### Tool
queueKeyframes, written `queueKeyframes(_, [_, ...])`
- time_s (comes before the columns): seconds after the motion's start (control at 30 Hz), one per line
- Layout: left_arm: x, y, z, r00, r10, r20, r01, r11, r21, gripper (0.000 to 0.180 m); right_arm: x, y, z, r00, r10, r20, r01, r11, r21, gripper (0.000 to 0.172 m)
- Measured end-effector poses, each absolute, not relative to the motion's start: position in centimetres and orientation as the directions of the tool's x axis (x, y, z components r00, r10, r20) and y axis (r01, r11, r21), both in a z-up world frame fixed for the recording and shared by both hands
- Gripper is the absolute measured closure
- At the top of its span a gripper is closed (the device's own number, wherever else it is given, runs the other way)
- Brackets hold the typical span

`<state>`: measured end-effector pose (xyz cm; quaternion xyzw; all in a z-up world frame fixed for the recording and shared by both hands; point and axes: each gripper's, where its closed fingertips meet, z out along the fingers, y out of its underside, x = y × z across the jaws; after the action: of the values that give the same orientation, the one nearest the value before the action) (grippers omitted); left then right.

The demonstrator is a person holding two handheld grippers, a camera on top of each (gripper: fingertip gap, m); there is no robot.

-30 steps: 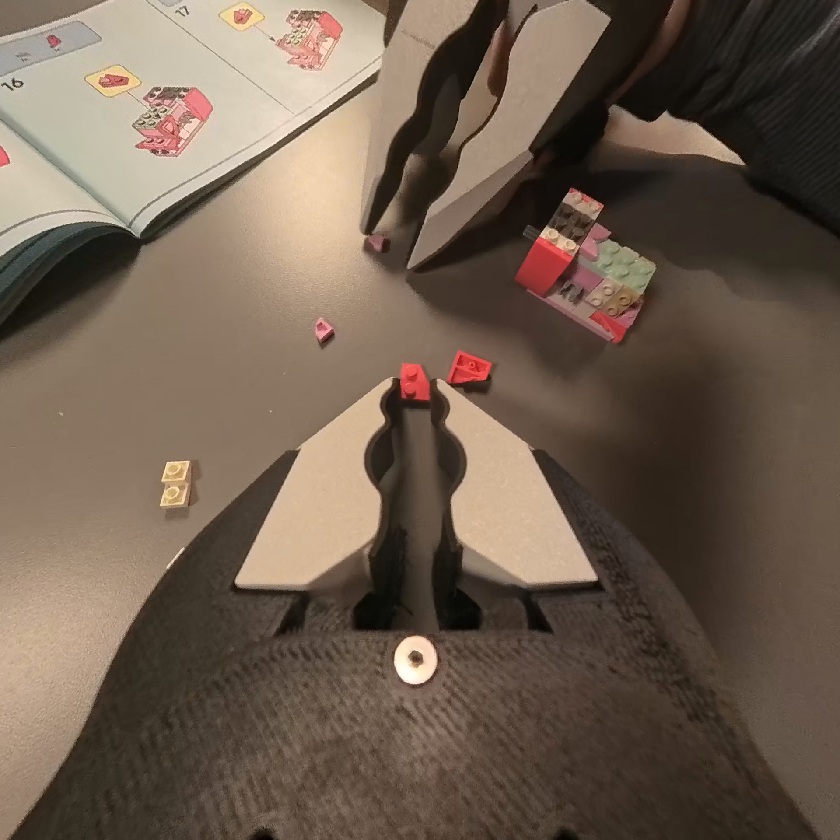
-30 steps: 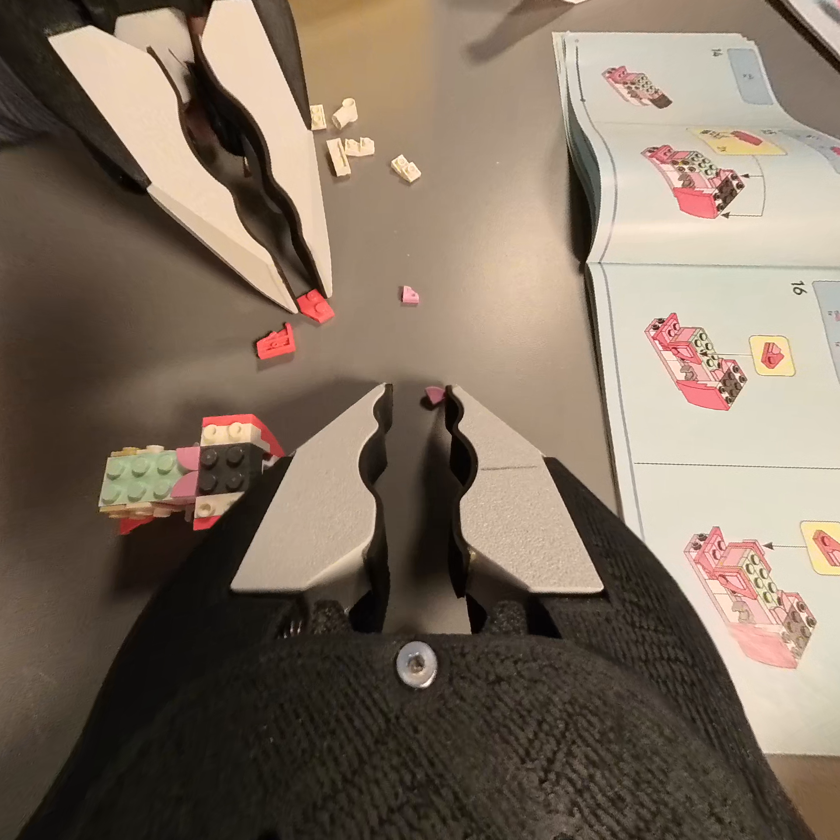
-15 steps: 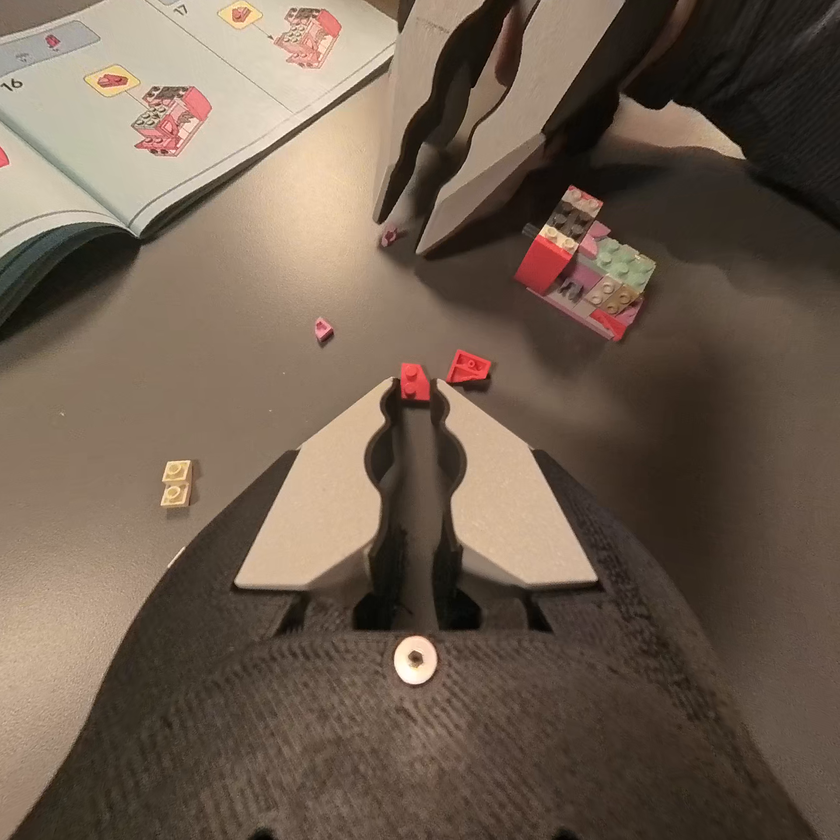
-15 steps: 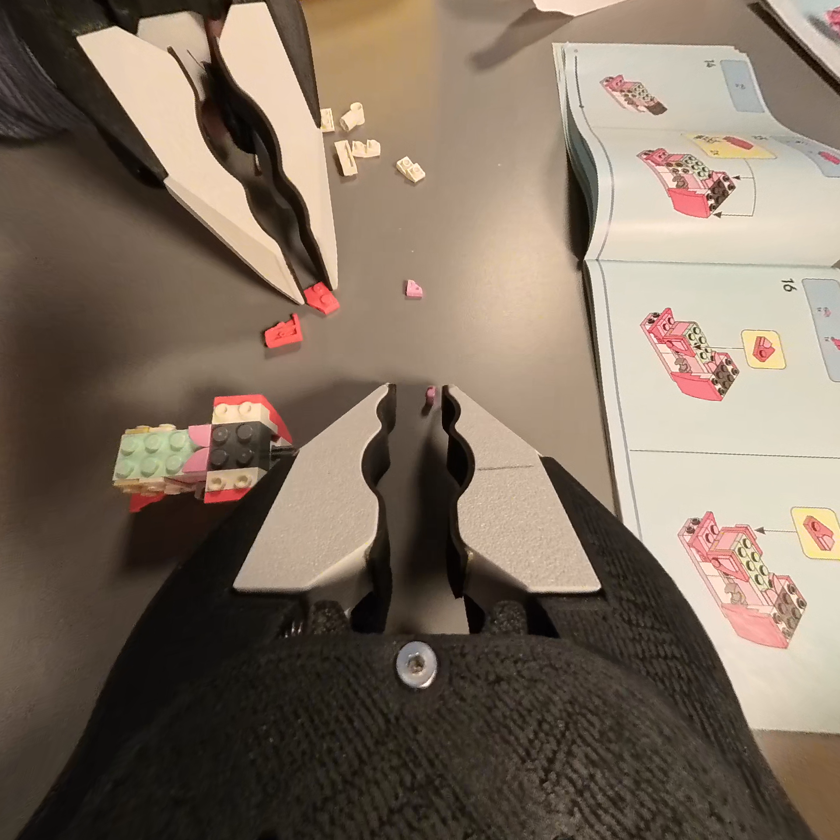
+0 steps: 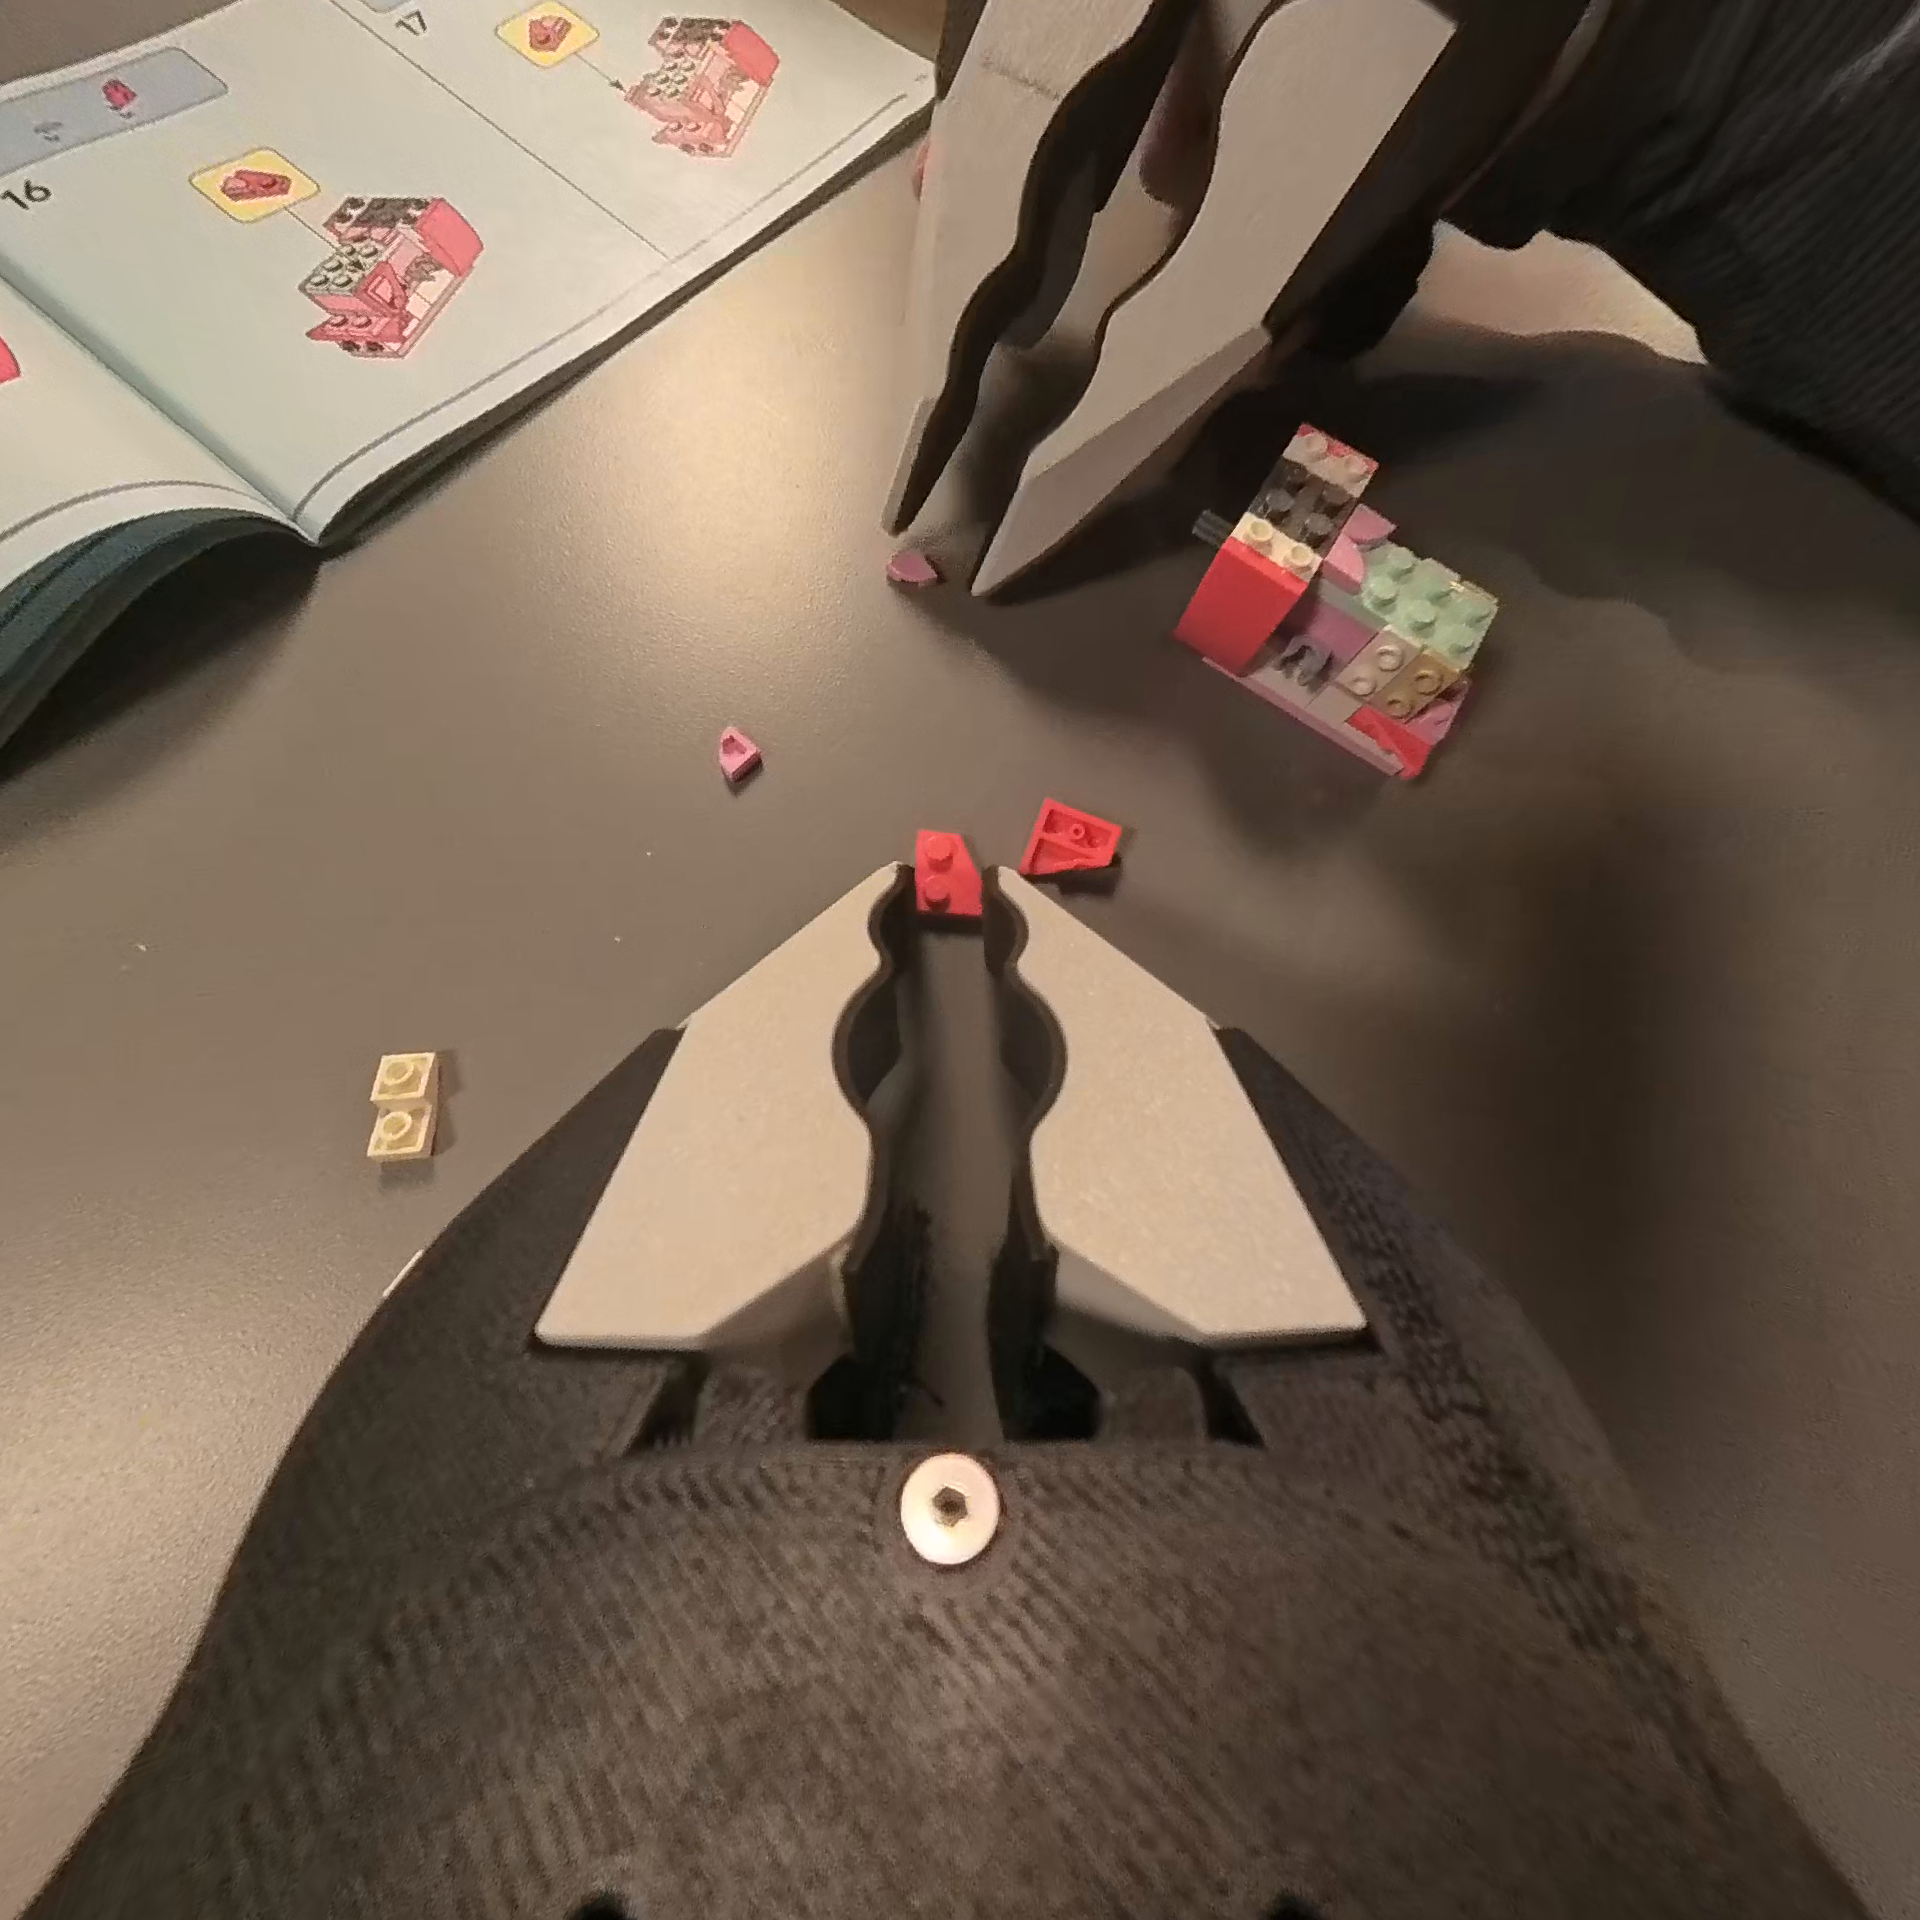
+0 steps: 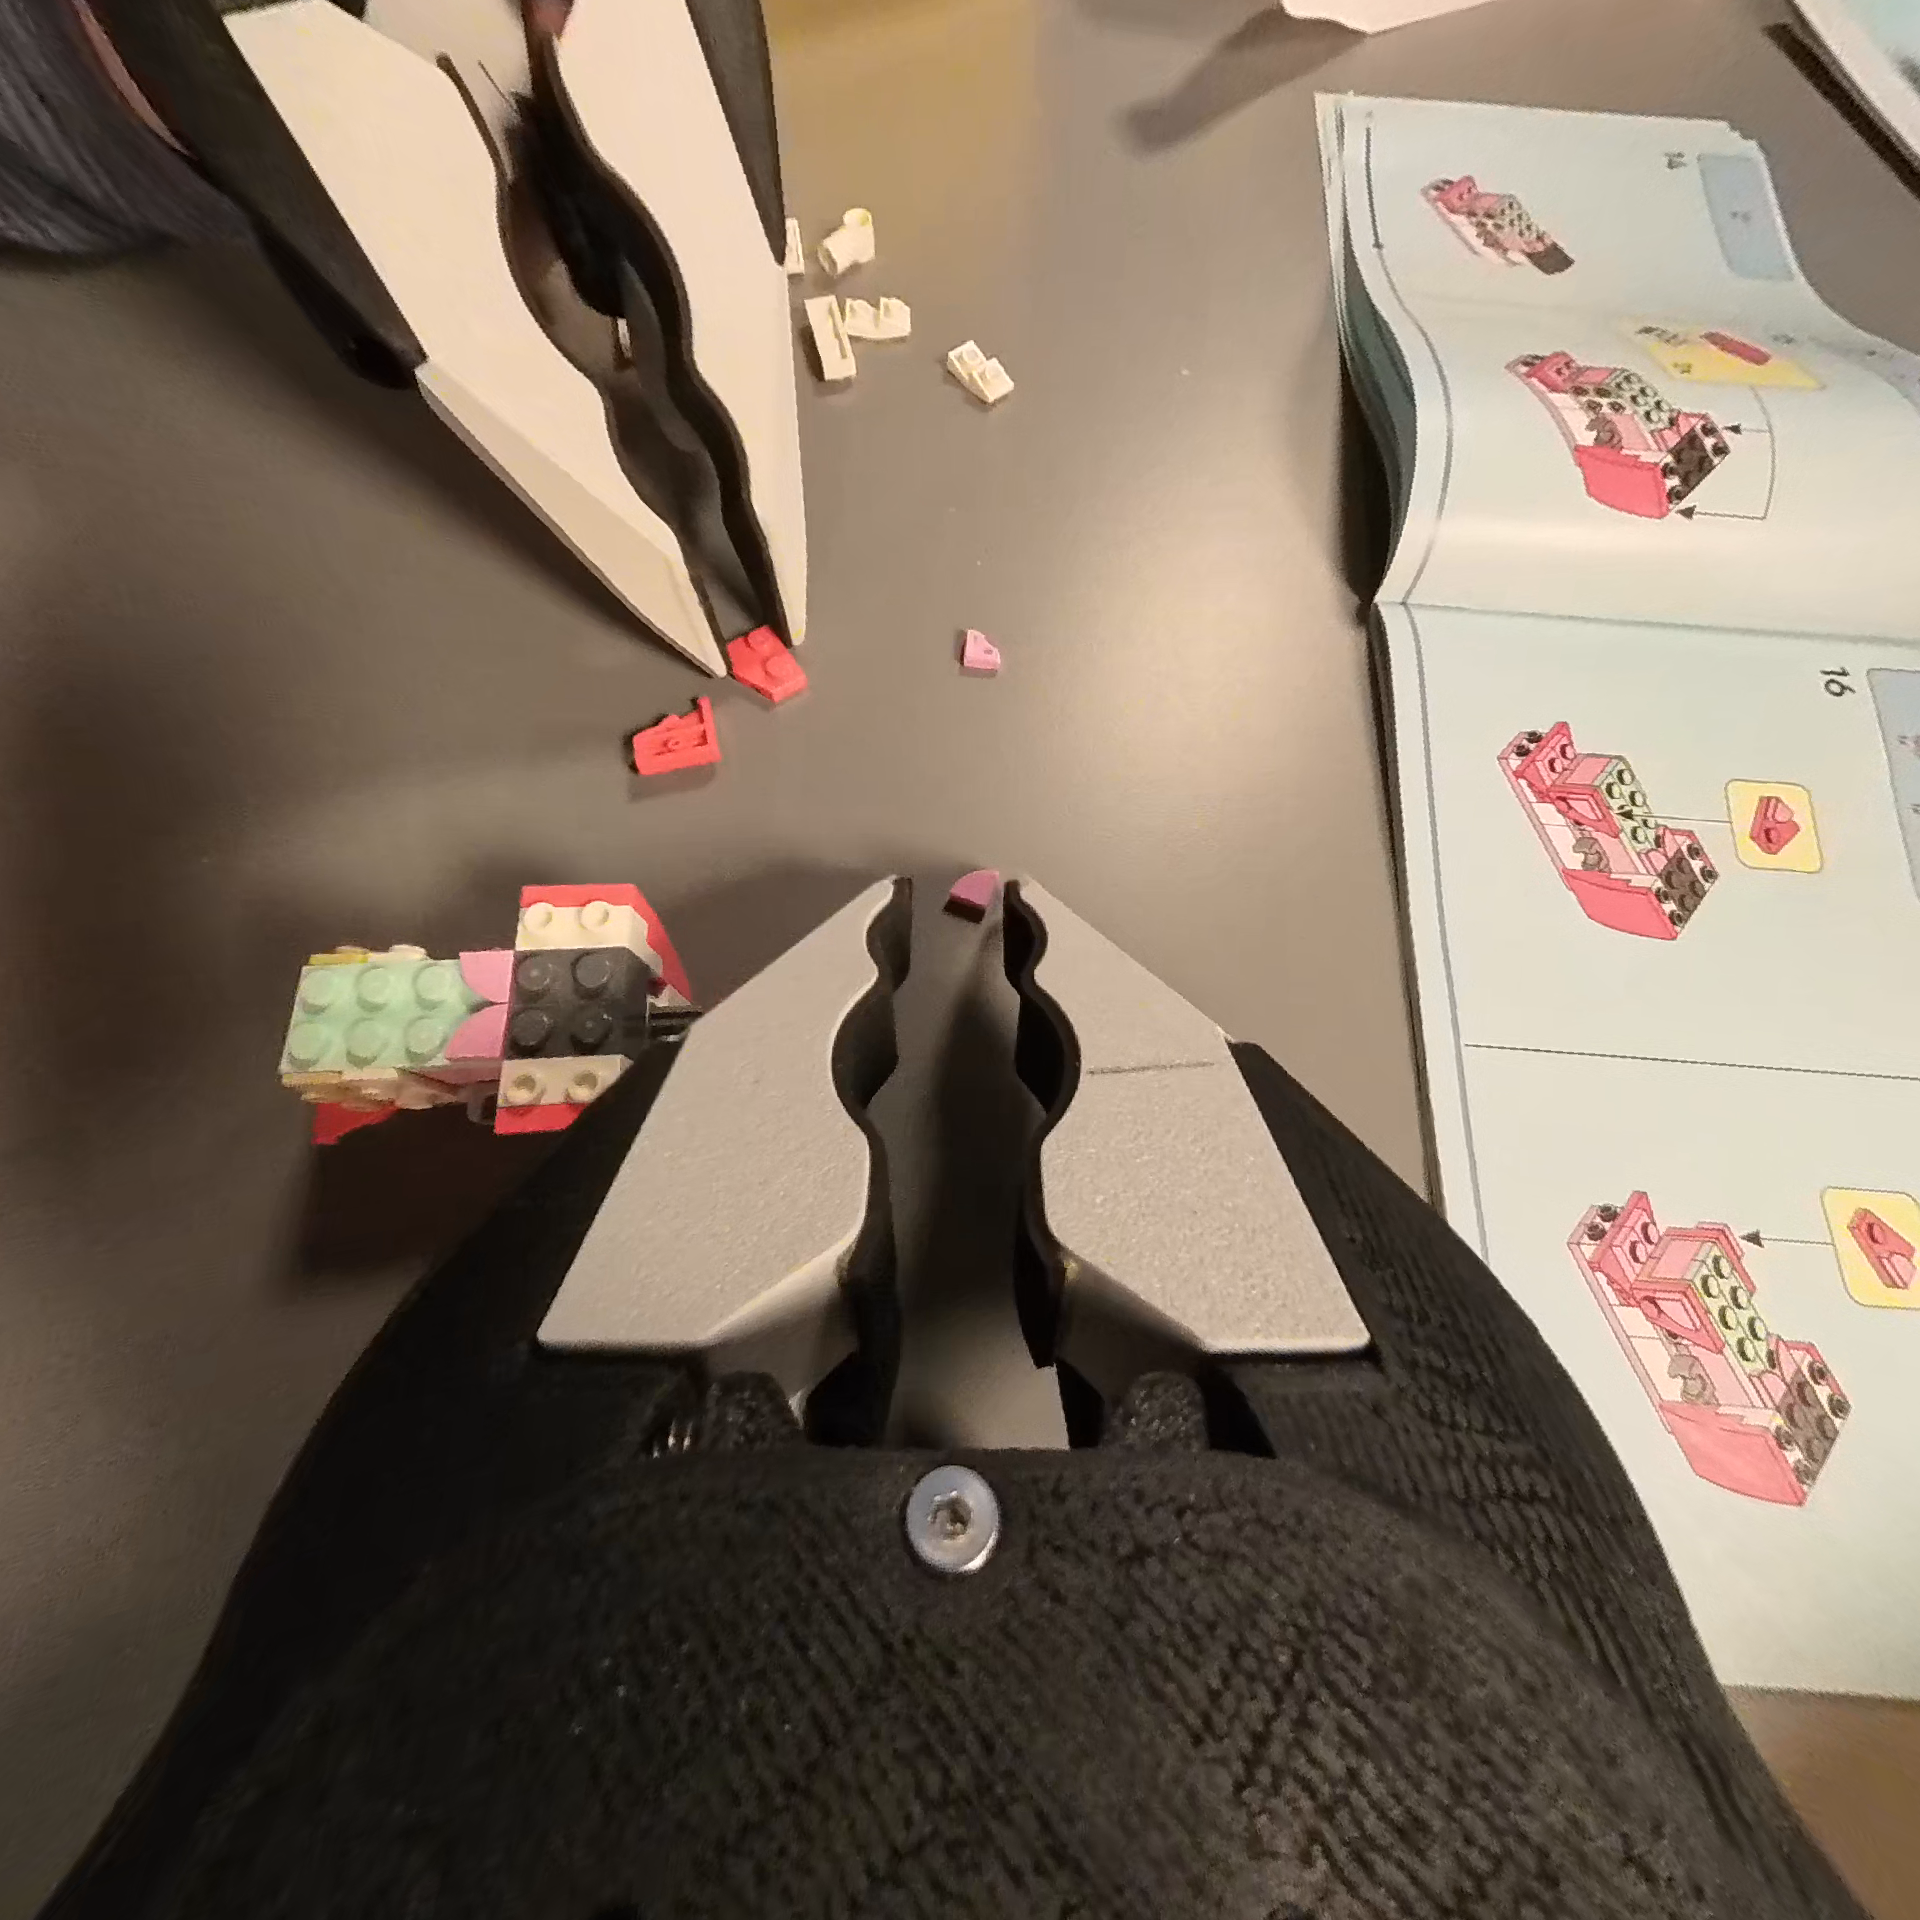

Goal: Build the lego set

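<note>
On the dark table [image 5: 416, 831], the left hand-held gripper [image 5: 948, 883] pinches a red plate [image 5: 948, 878].

Each wrist camera looks steeply down along its own claw, close above the dark table [image 5: 416, 831]; they face each other, sharing the scattered bricks and open booklet [image 6: 1662, 831].

My two grippers alike: left gripper [image 5: 948, 883] and right gripper [image 6: 956, 891] have pale grey wedge fingers, black wavy inner pads, coarse black ribbed body, one silver hex screw [image 5: 950, 1520] at centre. Dark ribbed sleeve [image 5: 1766, 208] behind right one.
</note>
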<state>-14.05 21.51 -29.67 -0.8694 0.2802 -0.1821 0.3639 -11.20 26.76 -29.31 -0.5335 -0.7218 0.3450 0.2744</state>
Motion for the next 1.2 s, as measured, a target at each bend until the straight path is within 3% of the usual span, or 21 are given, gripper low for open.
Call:
queueKeyframes(0.4, [-14.1, 21.5, -29.7, 0.776, -0.620, 0.115, -0.353, -0.578, -0.735, 0.169, -10.7, 25.1, -29.2, -0.346, 0.936, -0.070, 0.583, 0.156, -0.797, 0.162])
queueKeyframes(0.63, [-14.1, 21.4, -29.7, 0.772, -0.625, 0.113, -0.358, -0.575, -0.736, 0.169, -11.5, 26.3, -29.1, -0.297, 0.955, -0.002, 0.569, 0.176, -0.803, 0.150])
queueKeyframes(0.93, [-13.7, 20.7, -29.6, 0.743, -0.657, 0.130, -0.380, -0.574, -0.725, 0.144, -11.6, 26.2, -29.3, -0.308, 0.951, 0.005, 0.579, 0.192, -0.793, 0.150])
queueKeyframes(1.2, [-13.8, 20.4, -29.8, 0.724, -0.685, 0.076, -0.443, -0.547, -0.710, 0.166, -11.6, 26.5, -27.8, -0.291, 0.957, 0.006, 0.506, 0.159, -0.848, 0.150])
